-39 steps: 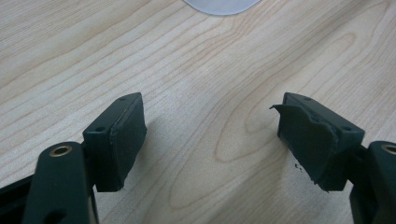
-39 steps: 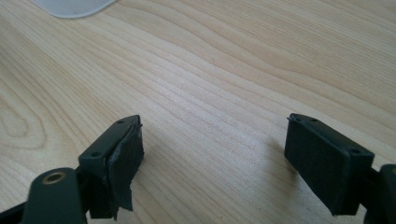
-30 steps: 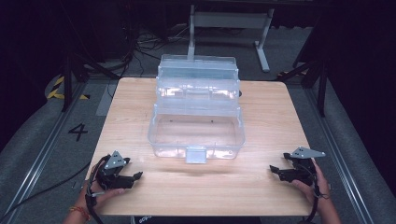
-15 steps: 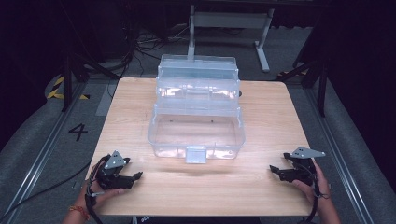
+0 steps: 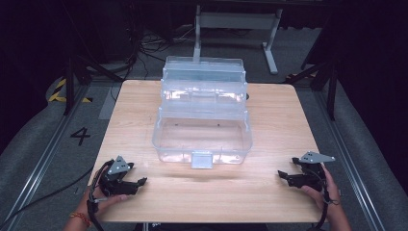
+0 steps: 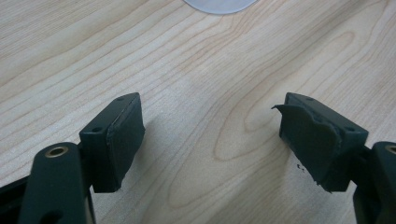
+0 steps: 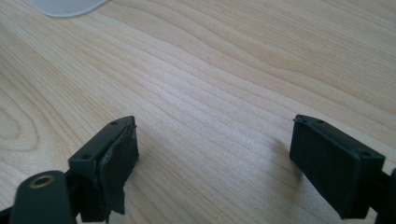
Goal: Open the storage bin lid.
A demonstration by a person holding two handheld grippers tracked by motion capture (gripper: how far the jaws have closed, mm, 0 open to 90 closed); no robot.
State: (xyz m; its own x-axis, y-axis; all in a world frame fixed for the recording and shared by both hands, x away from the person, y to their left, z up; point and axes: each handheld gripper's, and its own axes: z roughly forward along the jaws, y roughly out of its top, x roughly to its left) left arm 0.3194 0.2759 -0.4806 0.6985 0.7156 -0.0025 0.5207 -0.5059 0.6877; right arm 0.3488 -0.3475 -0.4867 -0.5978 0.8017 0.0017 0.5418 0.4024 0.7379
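Observation:
A clear plastic tiered box (image 5: 203, 115) stands open at the middle of the wooden table (image 5: 144, 110), its trays stepped back and its latch (image 5: 201, 160) facing me. My left gripper (image 5: 139, 183) rests on the table at the near left, held by a hand, open with nothing between its jaws. My right gripper (image 5: 281, 175) rests at the near right, also open and empty. In the left gripper view the left gripper (image 6: 212, 130) points at bare wood, with a pale edge of the box (image 6: 219, 4) at the top. The right gripper (image 7: 215, 154) likewise lies over bare wood.
The table's front edge runs just below both hands. Beyond the table stand a grey metal frame (image 5: 235, 21), cables on the dark floor and a floor mark "4" (image 5: 80, 135) at the left. Rails run along both sides.

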